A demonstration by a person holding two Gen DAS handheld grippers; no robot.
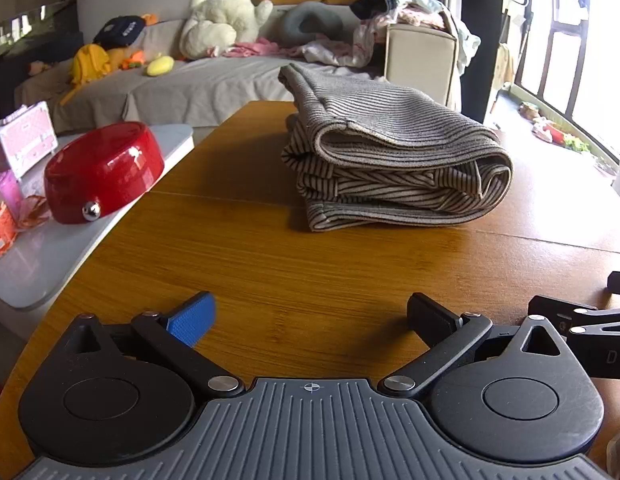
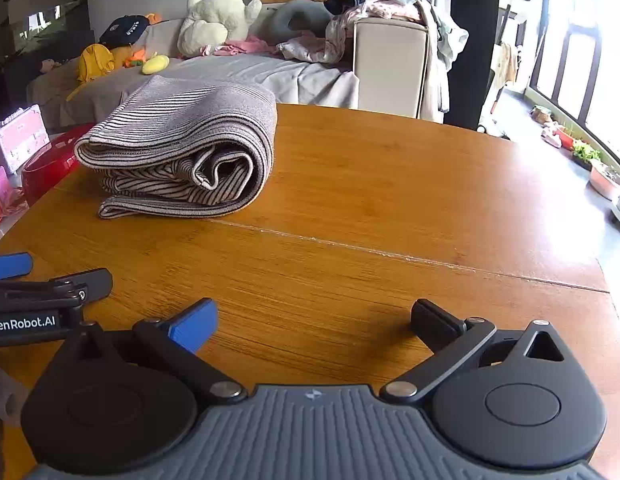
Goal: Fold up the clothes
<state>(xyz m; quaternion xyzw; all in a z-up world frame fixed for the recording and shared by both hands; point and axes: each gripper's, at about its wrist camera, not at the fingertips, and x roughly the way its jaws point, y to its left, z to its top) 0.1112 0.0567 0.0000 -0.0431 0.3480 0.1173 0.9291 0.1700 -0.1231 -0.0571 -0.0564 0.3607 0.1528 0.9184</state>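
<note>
From the left wrist view, the striped garment [image 1: 393,160] lies folded into a thick bundle on the wooden counter [image 1: 270,272], well ahead of the left gripper [image 1: 310,316]. Its cloth is beige-grey with thin dark stripes; the top layer curls over in a rounded fold at the bundle's right end, and several flatter layers are stacked under it, the lowest edge resting flat on the wood. The left gripper is spread wide with bare counter between its blue pad and black pad, touching nothing. Left of the garment, on a lower white side table [image 1: 50,248], sits a glossy red lidded container [image 1: 104,170] beside a pink case [image 1: 24,136]. At the right edge, black linkage of the right gripper [image 1: 581,320] shows, just beside the left one.

From the right wrist view, the same garment [image 2: 182,156] sits toward the far left of the counter [image 2: 389,220], with its rolled end facing the camera and the stripes running along the fold. The right gripper [image 2: 313,320] is also spread wide and empty, well short of the garment. Part of the left gripper [image 2: 50,292] shows at the left edge. Behind the garment, a grey sofa [image 2: 250,72] carries a cream plush toy [image 2: 218,12] and what seems to be a heap of loose clothes [image 2: 381,4], too small to sort out.
</note>
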